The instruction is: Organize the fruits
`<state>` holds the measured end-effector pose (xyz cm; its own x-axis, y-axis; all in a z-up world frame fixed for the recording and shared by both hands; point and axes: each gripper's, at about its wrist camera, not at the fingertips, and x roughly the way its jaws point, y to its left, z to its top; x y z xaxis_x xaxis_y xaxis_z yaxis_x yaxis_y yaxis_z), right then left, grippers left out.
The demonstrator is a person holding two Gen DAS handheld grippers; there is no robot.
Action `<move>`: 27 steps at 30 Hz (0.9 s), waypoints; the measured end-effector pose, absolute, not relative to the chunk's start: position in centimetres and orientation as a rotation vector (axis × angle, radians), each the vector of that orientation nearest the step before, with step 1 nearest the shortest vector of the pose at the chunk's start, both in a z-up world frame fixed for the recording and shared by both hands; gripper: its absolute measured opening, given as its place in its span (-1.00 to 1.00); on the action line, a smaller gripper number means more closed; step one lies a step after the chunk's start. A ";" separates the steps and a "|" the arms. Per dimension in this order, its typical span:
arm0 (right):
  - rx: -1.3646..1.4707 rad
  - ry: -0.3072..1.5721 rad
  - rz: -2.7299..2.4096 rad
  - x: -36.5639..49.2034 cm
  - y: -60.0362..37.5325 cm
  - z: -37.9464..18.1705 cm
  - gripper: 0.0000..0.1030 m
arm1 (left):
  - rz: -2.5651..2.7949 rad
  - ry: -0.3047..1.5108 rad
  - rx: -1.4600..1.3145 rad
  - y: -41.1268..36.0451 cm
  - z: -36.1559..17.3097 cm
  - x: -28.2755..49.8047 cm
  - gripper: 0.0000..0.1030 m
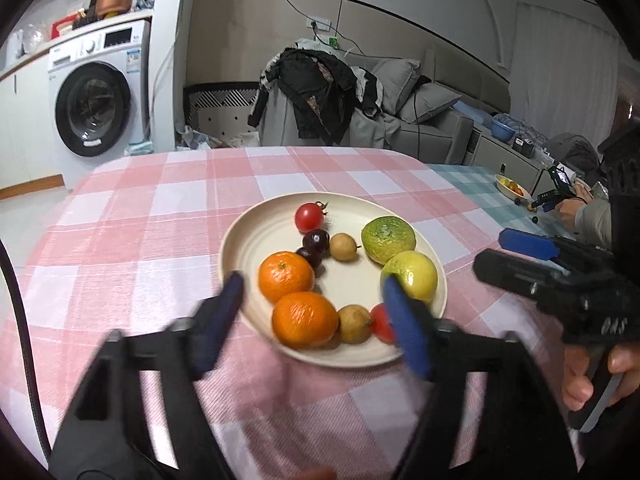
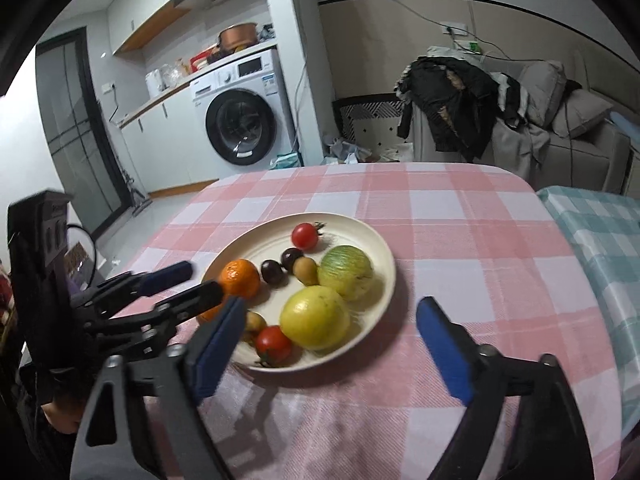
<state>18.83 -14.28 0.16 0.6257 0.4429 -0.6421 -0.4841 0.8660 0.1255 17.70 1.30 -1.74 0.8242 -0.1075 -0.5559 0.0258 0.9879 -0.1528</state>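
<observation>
A cream plate [image 1: 256,240] [image 2: 380,256] on the pink checked tablecloth holds fruit: two oranges [image 1: 305,320], a yellow-green citrus [image 1: 412,276] [image 2: 314,317], a green citrus [image 1: 387,239] [image 2: 346,273], two red tomatoes [image 1: 309,217] [image 2: 273,345], two dark plums [image 1: 316,242] and two small brown fruits [image 1: 343,246]. My left gripper [image 1: 312,324] is open, its fingers on either side of the near orange above the plate's front edge. My right gripper [image 2: 330,356] is open and empty, just in front of the plate's right side. It also shows in the left wrist view [image 1: 516,256].
A teal checked table [image 2: 600,232] adjoins on the right, with another bowl of fruit [image 1: 512,188] and another person's gripper. Beyond the table's far edge are a washing machine [image 2: 244,120], a chair draped in clothes [image 2: 452,108] and a sofa.
</observation>
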 end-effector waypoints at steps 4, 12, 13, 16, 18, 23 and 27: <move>-0.036 0.721 0.523 18.7 -15.7 -0.1 1.00 | -0.050 0.574 -0.112 1.4 -1.4 15.6 0.79; -0.070 0.643 0.579 17.0 -16.3 0.4 1.00 | 0.002 0.556 -0.137 2.6 -1.4 13.0 0.99; -0.075 0.633 0.585 16.8 -16.2 0.4 1.00 | 0.010 0.554 -0.137 2.7 -1.4 12.9 0.99; -0.086 0.613 0.609 16.4 -16.0 0.3 1.00 | 0.022 0.539 -0.139 2.8 -1.2 12.7 0.99; -0.092 0.602 0.613 16.4 -15.7 0.2 1.00 | 0.027 0.533 -0.136 2.9 -1.2 12.6 0.99; -0.072 0.597 0.626 16.5 -15.7 -0.2 1.00 | 0.033 0.530 -0.141 3.0 -1.2 12.9 0.99; -0.117 0.561 0.614 15.9 -15.3 -0.1 1.00 | 0.043 0.531 -0.146 3.1 -1.2 12.8 0.99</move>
<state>15.88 -15.28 -0.12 0.6739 0.5134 -0.5313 -0.5751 0.8159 0.0590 12.82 3.15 -1.21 0.8616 0.0026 -0.5076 -0.0784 0.9887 -0.1280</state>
